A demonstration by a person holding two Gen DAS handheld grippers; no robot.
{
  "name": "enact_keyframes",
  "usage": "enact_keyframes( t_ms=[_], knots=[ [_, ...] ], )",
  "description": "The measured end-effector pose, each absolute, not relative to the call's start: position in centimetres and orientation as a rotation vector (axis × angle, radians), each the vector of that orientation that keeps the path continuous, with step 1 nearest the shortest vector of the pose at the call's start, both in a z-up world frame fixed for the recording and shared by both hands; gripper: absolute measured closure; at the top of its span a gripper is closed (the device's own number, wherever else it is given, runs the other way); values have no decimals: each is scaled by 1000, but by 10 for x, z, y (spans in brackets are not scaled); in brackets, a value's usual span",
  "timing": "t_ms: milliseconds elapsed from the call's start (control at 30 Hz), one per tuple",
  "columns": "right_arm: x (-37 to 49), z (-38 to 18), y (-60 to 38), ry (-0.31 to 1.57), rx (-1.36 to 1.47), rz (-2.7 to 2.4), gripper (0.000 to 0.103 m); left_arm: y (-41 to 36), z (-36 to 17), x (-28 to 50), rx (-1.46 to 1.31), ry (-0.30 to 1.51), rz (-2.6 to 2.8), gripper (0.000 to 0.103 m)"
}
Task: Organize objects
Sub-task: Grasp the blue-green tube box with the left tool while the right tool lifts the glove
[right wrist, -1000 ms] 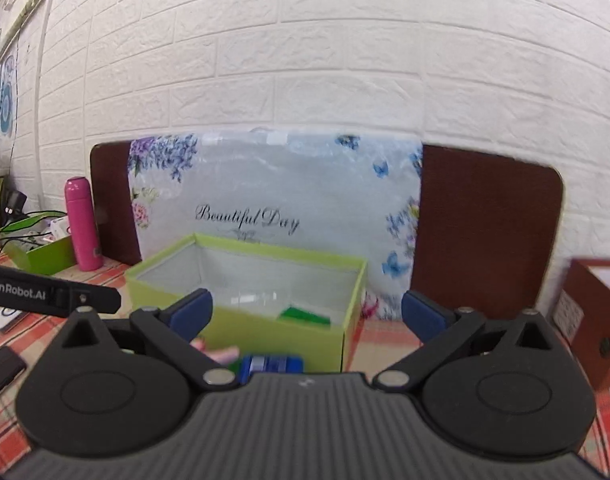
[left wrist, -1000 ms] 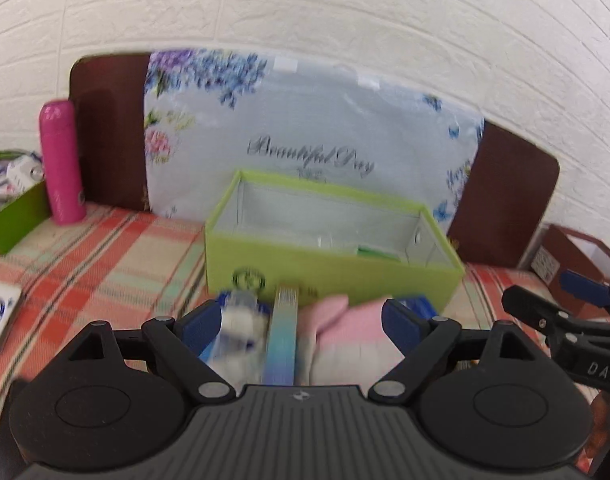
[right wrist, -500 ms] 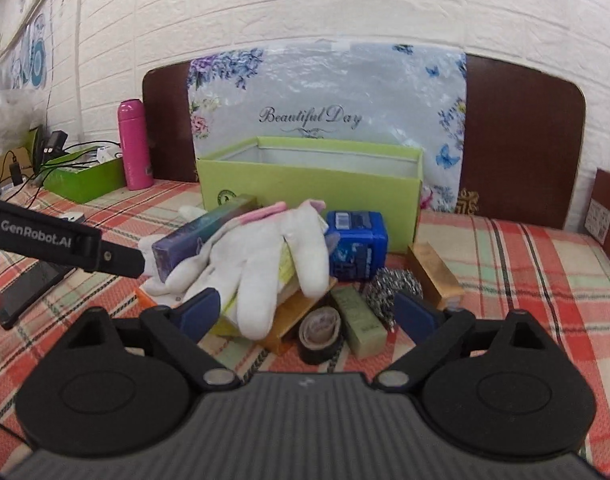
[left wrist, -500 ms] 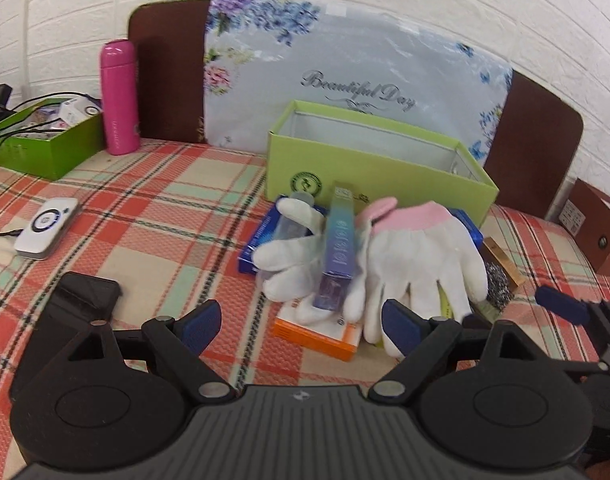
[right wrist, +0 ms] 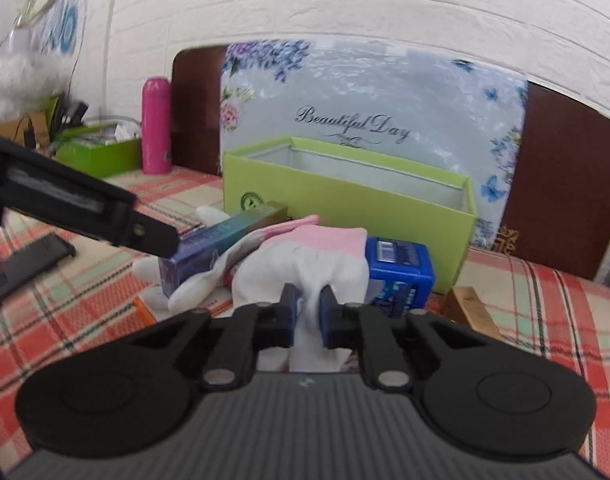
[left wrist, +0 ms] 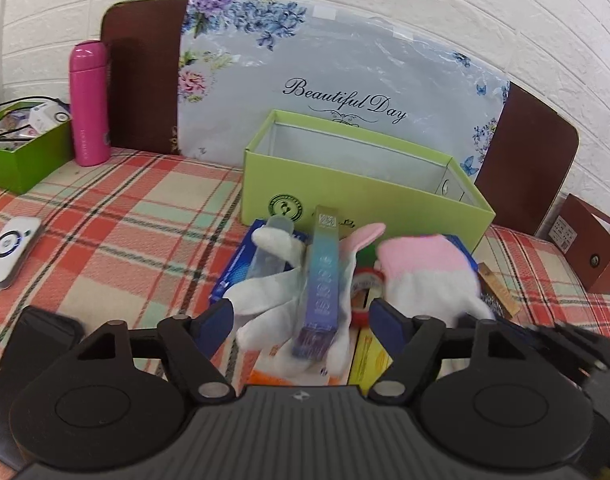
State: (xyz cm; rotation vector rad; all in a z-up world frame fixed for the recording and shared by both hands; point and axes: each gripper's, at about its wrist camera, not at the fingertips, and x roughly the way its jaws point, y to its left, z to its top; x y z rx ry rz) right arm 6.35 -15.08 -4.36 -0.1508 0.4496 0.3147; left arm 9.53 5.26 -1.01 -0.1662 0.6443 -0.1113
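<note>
Right fingers (right wrist: 308, 312) now closed, pinching white glove (right wrist: 305, 264); left fingers (left wrist: 303, 318) spread wide over pile.

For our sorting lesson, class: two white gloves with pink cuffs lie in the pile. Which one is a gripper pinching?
The right-hand glove, clamped by the right gripper. The other glove lies loose under the long blue-purple box, untouched.
</note>
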Motion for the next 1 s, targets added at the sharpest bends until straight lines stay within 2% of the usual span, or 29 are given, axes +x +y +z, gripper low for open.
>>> enact_keyframes(
  t_ms=[67,133,167,200,267,333,633,667,733,767,800,833,867,967,1000],
  knots=[
    [51,-37,-163,428,-136,298,95,48,-14,108,-146,656,-114,29],
    [38,-32,-177,426,-103,287,95,44,-19,119,-134,680,-116,38],
    [31,-31,-185,433,-81,285,95,44,-22,124,-142,697,-126,48],
    [25,-30,-193,445,-59,283,95,45,-25,129,-154,716,-141,63],
    [13,-33,-207,484,-22,273,95,48,-30,134,-180,752,-170,75],
    [4,-39,-219,535,9,256,95,50,-31,130,-185,758,-175,79],
    [-16,-58,-243,622,51,214,94,63,-23,34,-168,783,-203,80],
    [-15,-59,-244,627,54,206,92,62,-27,31,-150,781,-189,77],
    [-11,-64,-246,640,58,184,90,58,-32,34,-113,778,-166,64],
    [-10,-64,-245,646,58,179,84,57,-33,39,-108,774,-153,52],
    [-10,-64,-244,646,55,176,72,55,-34,44,-105,762,-152,47],
    [-12,-64,-243,638,49,172,63,52,-36,50,-96,756,-154,47],
    [-14,-62,-242,623,39,166,50,49,-38,55,-77,766,-154,48],
    [-18,-60,-241,601,13,134,47,44,-43,62,-55,797,-177,61],
    [-18,-61,-242,607,15,130,47,43,-43,59,-58,796,-183,61]
  ],
)
